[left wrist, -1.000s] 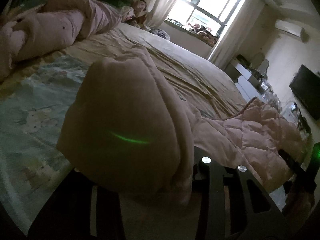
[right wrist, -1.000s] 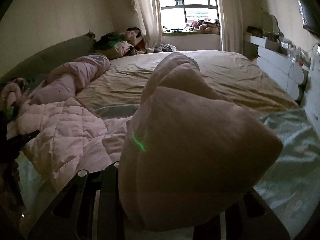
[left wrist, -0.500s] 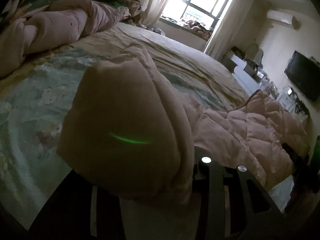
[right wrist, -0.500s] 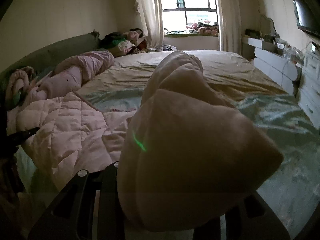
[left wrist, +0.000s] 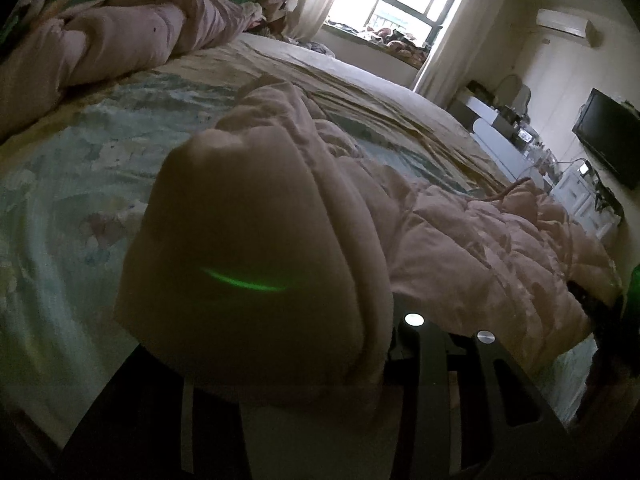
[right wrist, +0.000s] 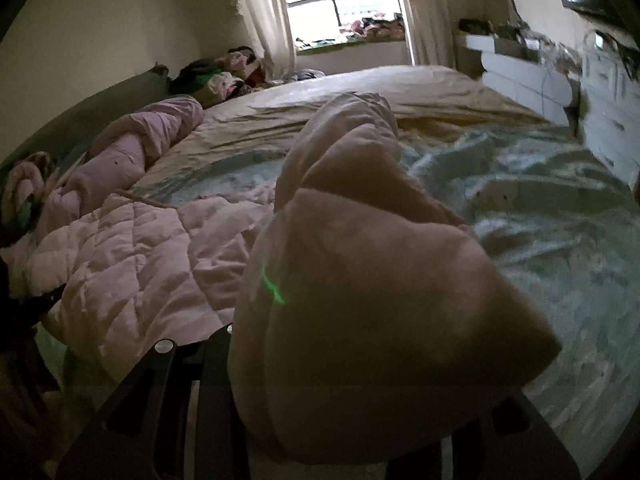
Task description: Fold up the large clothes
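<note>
Far left in the left wrist view: a rolled pale-pink duvet [left wrist: 120,40] along the head of the bed. Beside it, a pale blue-green printed bedsheet [left wrist: 68,184], rumpled, spread over the mattress. At centre, the pale pink quilted padded jacket [left wrist: 480,248], stitched in puffy squares, creased and soft-looking, lying in a loose heap on the sheet, one bunched corner [left wrist: 248,264] raised close to the lens, dim in shadow and crossed by a thin green light streak. Left gripper [left wrist: 320,392] clamped on that corner, fingers buried under the fabric. Further right, a beige cover [left wrist: 360,80] over the far half of the bed, then a bright curtained window [left wrist: 400,4], a white dresser [left wrist: 496,128] and a dark wall-mounted television [left wrist: 608,136]. In the right wrist view, left first: the same duvet roll [right wrist: 132,152], then the quilted body of the jacket [right wrist: 140,256] flat on the sheet, then another bunched pink fold [right wrist: 380,312] rising up large at centre-right, smooth on its near face, ridged behind. Right gripper [right wrist: 360,420] closed on this fold, fingertips hidden by cloth. Sheet [right wrist: 560,240] wrinkled to the right.
</note>
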Motion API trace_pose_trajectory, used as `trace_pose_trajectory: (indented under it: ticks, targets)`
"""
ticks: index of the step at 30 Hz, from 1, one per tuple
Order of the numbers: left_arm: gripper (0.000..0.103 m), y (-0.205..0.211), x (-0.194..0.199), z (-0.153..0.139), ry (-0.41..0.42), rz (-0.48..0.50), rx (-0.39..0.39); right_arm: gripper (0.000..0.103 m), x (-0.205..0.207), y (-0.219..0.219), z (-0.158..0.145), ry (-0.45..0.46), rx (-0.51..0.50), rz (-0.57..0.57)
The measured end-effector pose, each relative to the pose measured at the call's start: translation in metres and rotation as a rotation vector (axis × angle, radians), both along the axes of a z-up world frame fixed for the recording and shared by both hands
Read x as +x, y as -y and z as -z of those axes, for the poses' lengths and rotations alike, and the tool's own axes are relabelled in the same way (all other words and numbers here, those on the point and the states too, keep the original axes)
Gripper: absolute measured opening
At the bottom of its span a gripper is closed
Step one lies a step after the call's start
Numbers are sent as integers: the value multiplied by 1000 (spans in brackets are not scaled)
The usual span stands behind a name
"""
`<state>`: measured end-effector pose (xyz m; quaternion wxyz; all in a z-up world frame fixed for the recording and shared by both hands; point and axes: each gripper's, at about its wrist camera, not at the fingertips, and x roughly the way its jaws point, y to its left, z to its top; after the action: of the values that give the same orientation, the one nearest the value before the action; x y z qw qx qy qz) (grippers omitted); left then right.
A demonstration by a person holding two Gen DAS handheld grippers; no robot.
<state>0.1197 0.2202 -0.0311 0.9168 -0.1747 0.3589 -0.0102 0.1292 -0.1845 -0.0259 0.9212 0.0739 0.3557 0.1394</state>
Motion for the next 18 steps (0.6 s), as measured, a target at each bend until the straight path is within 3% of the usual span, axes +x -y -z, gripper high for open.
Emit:
trace_pose_trajectory:
  ticks: [5, 10, 13, 15, 18]
  targets:
    - [37, -6, 2, 17, -32, -15, -8, 36, 7, 13, 24, -93, 39, 53]
    - [45, -13, 2, 31, -54, -28, -38, 50, 17, 28, 52, -213, 118, 107]
    - [51, -20, 0, 41, -66, -35, -72, 65, 19, 37, 66, -276, 187, 149]
    - [56, -22, 0, 44, -72, -37, -79, 89, 19, 40, 70, -293, 179, 188]
    - [61, -21, -4, 42, -74, -37, -55, 93, 14, 38, 63, -288, 116, 231]
